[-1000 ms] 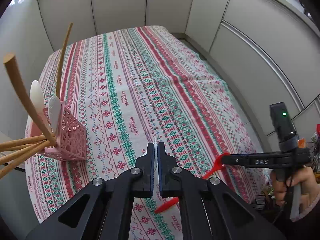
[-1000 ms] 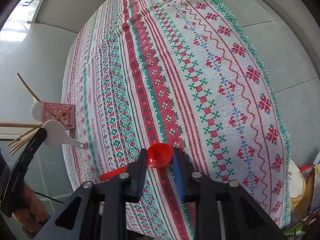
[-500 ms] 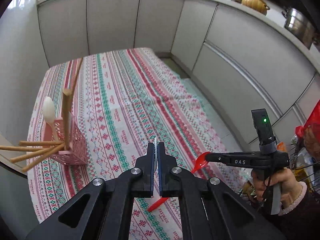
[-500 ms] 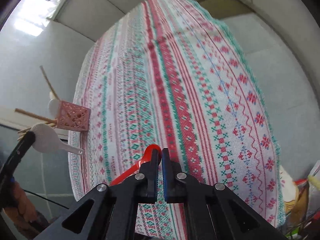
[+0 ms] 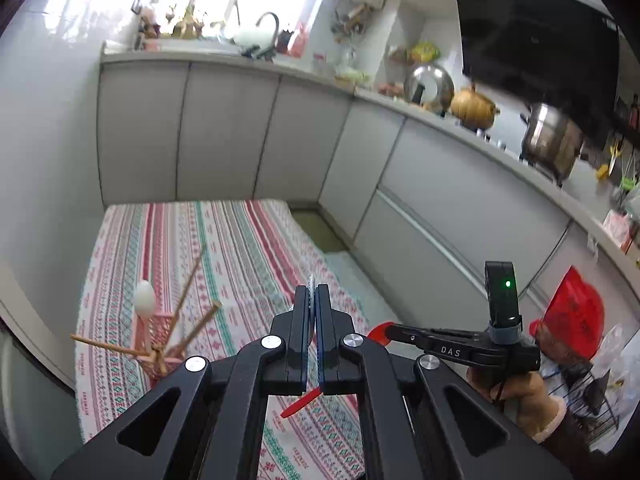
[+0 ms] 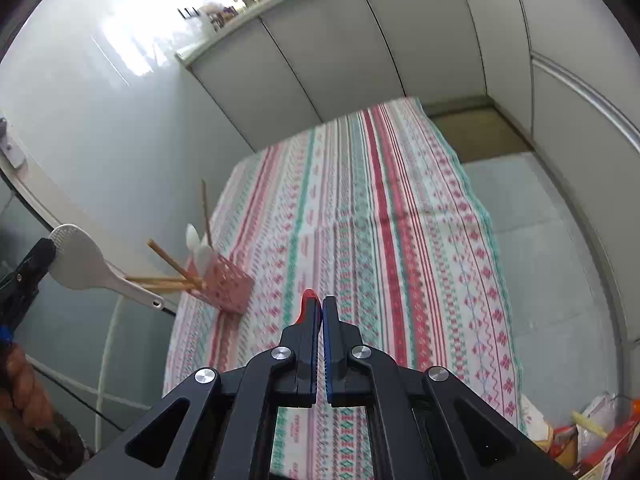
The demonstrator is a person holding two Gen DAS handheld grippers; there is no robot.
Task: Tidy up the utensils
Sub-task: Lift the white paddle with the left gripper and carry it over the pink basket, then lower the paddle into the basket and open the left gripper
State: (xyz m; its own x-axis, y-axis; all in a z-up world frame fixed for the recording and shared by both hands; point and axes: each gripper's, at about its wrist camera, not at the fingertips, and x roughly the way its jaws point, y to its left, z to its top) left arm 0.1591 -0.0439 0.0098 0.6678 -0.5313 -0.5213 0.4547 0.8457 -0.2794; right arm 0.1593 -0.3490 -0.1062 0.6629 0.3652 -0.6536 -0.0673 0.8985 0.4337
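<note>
Both tools are pinched on a utensil and have risen well clear of the worktop (image 6: 400, 216) within the last second. Leftmost, the left tool (image 5: 314, 300) has its fingers pressed together on the head of a white rice paddle (image 6: 84, 260); in its own view only a thin pale edge shows between the pads, while the right wrist view shows the broad dimpled head and the handle trailing down toward the pink holder (image 6: 228, 284). A second ago this tool looked down at the cloth from close above; now it is tipped up and takes in the kitchen cabinets, with the holder below and to its left.

Further right, the right tool (image 6: 320, 304) was spread around the bowl of the red spoon (image 5: 378, 332) a second ago and closed on it half a second ago. It now clamps the bowl, a sliver of red showing at its left fingertip, and the spoon is off the cloth, its handle hanging down behind the left tool.

That likely means both pickups are done and only the carry to the holder remains. The holder, ahead and to the left of the right tool, is a pink lattice cup already bristling with splayed wooden chopsticks (image 6: 172, 268) and a white spoon (image 5: 145, 298), so free openings look scarce.
</note>
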